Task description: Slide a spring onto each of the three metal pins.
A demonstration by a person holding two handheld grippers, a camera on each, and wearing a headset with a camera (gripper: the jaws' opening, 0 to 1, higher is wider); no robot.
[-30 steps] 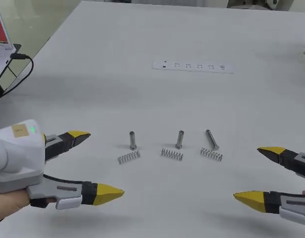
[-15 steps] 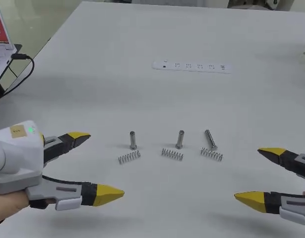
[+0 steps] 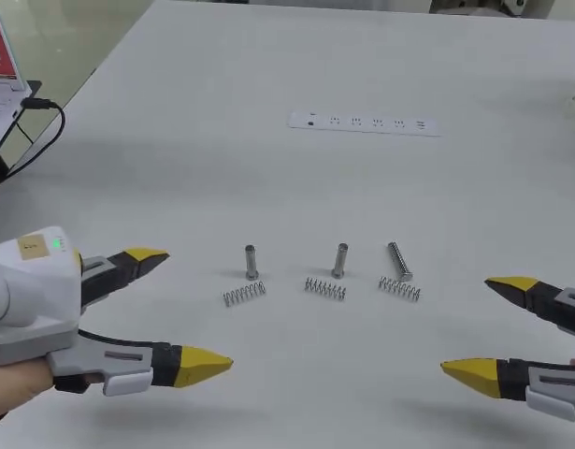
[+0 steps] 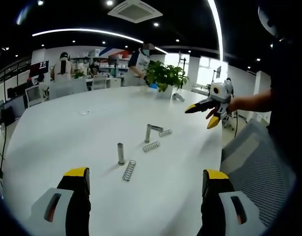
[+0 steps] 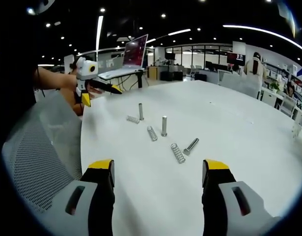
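**A:** What'd the head view show?
**B:** Left yellow-tipped gripper (image 3: 192,307) and right yellow-tipped gripper (image 3: 471,325) both gaped wide, empty. Three short steel pins (image 3: 340,261) sat mid-way on the white table (image 3: 268,187), a coiled wire spring (image 3: 324,289) just beside each.
**A:** Gripper views?
**B:** Left: pins lined up ahead. Right: nearest pin was tilted.

Bright, even overhead light washes the white bench (image 3: 268,84); the pins (image 3: 340,261) cast only faint, soft shadows. The head view is sharp. In both gripper views ceiling strip lights (image 4: 215,29) glare, and fisheye distortion bends the edges, softening far detail.
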